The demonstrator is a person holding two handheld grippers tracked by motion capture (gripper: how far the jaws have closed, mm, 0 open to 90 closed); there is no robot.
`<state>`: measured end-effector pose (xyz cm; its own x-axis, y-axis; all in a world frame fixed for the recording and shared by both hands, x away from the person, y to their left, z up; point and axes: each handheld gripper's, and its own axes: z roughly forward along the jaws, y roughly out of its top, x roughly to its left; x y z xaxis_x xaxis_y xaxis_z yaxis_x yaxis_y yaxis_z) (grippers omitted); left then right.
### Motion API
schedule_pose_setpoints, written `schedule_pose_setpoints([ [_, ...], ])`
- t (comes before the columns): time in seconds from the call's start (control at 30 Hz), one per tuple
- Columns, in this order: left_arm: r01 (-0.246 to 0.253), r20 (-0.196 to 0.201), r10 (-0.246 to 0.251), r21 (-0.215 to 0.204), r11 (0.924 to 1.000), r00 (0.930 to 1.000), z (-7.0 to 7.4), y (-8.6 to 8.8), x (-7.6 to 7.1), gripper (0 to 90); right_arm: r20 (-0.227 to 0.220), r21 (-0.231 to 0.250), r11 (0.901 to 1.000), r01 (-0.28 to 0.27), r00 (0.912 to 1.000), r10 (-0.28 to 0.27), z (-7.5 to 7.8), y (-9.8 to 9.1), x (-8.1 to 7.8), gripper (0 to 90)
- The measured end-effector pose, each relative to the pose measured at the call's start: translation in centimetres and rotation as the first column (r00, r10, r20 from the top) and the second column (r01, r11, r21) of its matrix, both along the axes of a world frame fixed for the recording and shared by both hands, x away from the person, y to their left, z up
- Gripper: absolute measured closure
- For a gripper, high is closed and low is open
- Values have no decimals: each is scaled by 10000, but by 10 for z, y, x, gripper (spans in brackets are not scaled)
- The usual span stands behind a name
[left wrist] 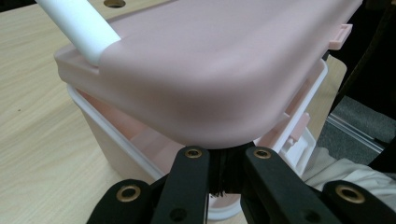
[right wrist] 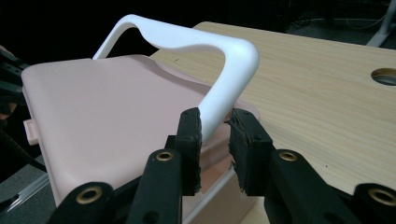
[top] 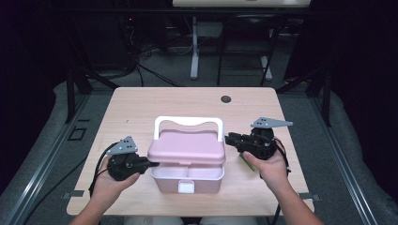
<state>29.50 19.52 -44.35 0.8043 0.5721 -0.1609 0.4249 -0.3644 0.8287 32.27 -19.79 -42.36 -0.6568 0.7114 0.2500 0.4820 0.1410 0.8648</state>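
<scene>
Two grippers are working one pink lidded box (top: 187, 176), which is sitting at the lower middle of the high view, near the front edge of the wooden table (top: 141, 101). Nearest me, at lower left of that view, my left gripper (top: 151, 164) is reaching under the left end of the pink lid (top: 187, 149); in the left gripper view its jaws are standing together at the bottom centre with only a dark sliver between them, tucked beneath the lid's rim, and the lid is sitting raised off the white-rimmed base (left wrist: 116, 135). I judge nothing is pinched there, so the lid is only resting on my jaws and could slide off and drop shut if I tilt or pull back.

Further up, at centre right, my right gripper (top: 231, 139) is clamping the right leg of the white carry handle (right wrist: 219, 105). That handle pivots, so pulling on it could swing it or drag the whole box toward the table edge rather than steadying it. Pushing both hands unevenly could twist the lid on its hinge.
</scene>
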Motion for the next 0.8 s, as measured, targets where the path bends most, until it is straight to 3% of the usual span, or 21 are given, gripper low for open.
schedule_pose_setpoints([
  [0.2,-131,172,131,-22,9999,9998,13,-2,5,900,93,-246,9996,158,9998,-155,-6,-4,-10,834],
  [0.33,-168,311,170,-67,9998,9994,23,-2,10,900,122,-404,9992,-12,9999,17,-13,-1,-19,875],
  [0.57,-314,414,312,35,9995,9987,37,-4,21,900,95,-698,9963,-496,9987,504,-27,12,-33,899],
  [0.8,-499,553,495,70,9987,9972,47,-6,31,900,-127,-1138,9874,-1099,9939,1092,-47,33,-41,900],
])
